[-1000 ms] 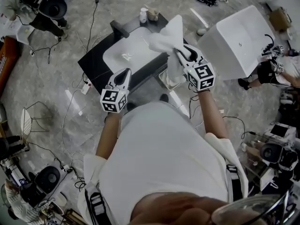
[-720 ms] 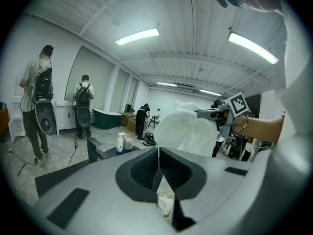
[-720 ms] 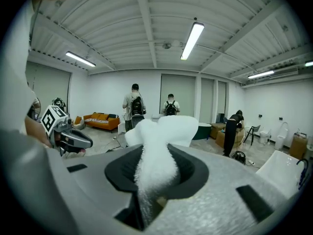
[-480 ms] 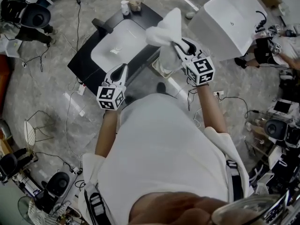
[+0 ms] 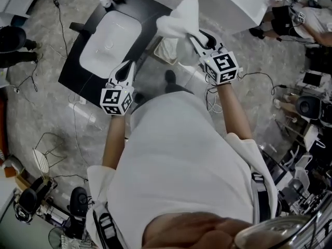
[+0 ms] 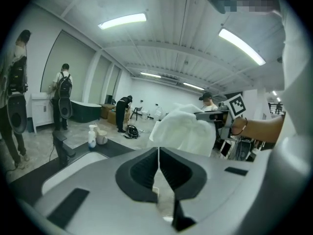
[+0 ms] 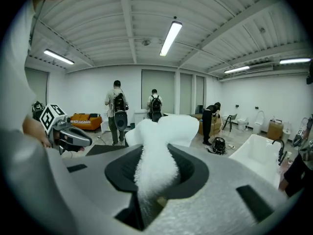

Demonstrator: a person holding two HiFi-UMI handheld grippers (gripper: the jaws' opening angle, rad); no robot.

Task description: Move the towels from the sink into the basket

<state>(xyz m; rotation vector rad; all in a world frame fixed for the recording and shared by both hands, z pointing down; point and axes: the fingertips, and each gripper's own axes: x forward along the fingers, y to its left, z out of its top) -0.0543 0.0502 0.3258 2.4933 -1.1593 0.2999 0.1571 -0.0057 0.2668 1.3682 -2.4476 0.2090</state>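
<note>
The sink [image 5: 106,40], set in the black tabletop [image 5: 72,74], sat at 11 o'clock of the left hand-held gripper [image 5: 127,69], whose jaws were pressed together on nothing. The basket [image 5: 165,50] lay on the floor at 8 o'clock of the right hand-held gripper [image 5: 196,36]. That gripper, the nearer one, was clamped on the white towel [image 5: 179,22], whose long axis ran toward 11 o'clock. Counted: 1 towel, 1 basket, 1 sink showing no towels.
</note>
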